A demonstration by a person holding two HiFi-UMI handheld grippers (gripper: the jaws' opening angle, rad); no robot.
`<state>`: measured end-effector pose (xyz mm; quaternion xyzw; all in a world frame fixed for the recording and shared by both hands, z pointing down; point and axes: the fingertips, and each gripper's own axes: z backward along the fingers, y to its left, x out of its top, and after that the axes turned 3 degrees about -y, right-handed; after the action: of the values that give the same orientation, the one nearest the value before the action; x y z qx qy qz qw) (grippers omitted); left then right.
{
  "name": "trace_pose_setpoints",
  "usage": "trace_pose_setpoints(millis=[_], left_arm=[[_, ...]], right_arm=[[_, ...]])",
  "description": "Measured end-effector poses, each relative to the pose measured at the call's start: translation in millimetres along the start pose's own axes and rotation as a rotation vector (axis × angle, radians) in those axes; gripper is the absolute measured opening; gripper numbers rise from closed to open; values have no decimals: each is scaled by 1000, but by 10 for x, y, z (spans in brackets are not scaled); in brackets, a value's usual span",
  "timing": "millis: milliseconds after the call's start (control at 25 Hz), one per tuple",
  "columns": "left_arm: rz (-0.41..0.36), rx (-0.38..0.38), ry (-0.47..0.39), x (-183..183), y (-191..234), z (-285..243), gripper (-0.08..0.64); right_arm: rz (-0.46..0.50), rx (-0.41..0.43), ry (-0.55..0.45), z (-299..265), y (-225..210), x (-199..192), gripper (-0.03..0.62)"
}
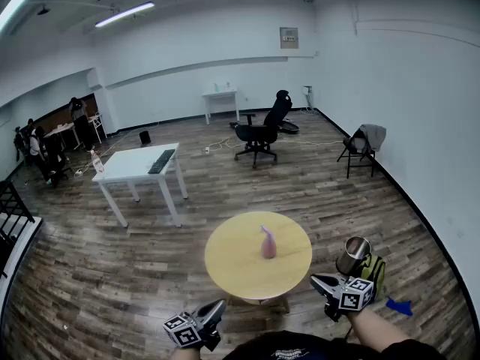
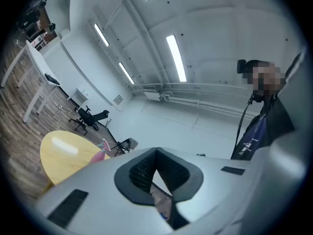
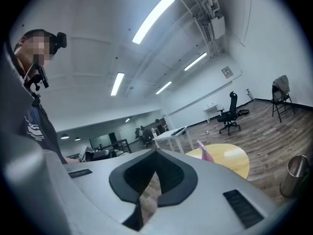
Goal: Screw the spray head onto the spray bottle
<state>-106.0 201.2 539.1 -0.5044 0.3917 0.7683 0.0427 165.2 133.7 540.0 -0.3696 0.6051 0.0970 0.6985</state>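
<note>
A pink spray bottle stands upright near the middle of the round yellow table, with a pink spray head on its top. How tightly the head sits cannot be told. Both grippers are held low, short of the table's near edge and well apart from the bottle. My left gripper is shut and empty, and so is my right gripper. The left gripper view has the bottle and table to the left of the closed jaws. The right gripper view shows the bottle beyond the closed jaws.
A metal bin and a green bag stand on the floor right of the table, close to my right gripper. Farther off are a white table, an office chair and a folding chair. People stand at the far left.
</note>
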Motion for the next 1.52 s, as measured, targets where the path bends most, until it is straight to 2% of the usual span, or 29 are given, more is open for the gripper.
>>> trace_pose_setpoints(millis=[200,560,920,1160,1240,1360,1440,1520], left_arm=[[-47,0,42,-80,-38,-29,15],[-44,17,59,-138,-87,-195,15],[-38,47,90,-492,-144,-676,16],[13,79,99,-864,-138,-1084,17],[42,97,105,-963,-64,-1193,17],[36,120,138,-994,207,-1308,17],[33,134,137,-883,522,-1351,17],[44,138,125,-694,947,-1361,17]], right_arm=[[8,2,-6,69,-8,86,3],[-1,-17,-6,160,-177,78,5],[12,-6,52,456,-506,90,5],[42,3,121,650,-921,-17,6],[33,-7,138,639,-1113,-98,6],[7,-25,162,471,-1399,-206,8],[12,-26,185,206,-1526,-251,16],[28,-22,211,-215,-1607,-290,55]])
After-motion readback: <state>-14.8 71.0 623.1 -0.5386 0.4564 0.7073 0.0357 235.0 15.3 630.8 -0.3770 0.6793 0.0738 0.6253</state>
